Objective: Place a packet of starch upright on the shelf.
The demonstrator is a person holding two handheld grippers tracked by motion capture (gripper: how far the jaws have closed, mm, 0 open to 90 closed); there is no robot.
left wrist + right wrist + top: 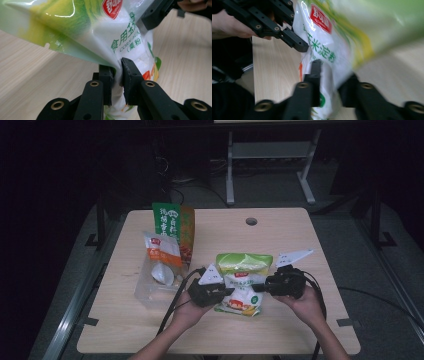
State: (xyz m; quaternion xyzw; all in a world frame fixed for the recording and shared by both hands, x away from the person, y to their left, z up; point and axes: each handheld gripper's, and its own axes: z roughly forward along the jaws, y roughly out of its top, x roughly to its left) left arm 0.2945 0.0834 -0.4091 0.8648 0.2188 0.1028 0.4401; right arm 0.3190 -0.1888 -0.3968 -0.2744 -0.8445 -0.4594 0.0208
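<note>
- Left hand [186,312] and right hand [305,304] enter from the near edge of the bench [280,335], each holding one gripper.
- Left gripper [231,291]: its jaws are nearly closed and pinch a fold of the starch bag [242,280] at the bag's left edge. The left gripper view shows the film squeezed between the two pads.
- Right gripper [257,287]: its jaws sit on either side of the bag's right edge, with film between them. The right gripper view is blurred, so a firm clamp cannot be confirmed.
- Starch bag: white and green, red logo near the top. It is at bench centre, between the two grippers, green top end pointing far.
- Clear packet [161,265] with an orange label: it lies left of the starch bag, apart from it.
- Green packet [173,226]: it stands upright just beyond the clear packet, at the far left.
- Round hole [251,221]: located in the bench top near the far edge.
</note>
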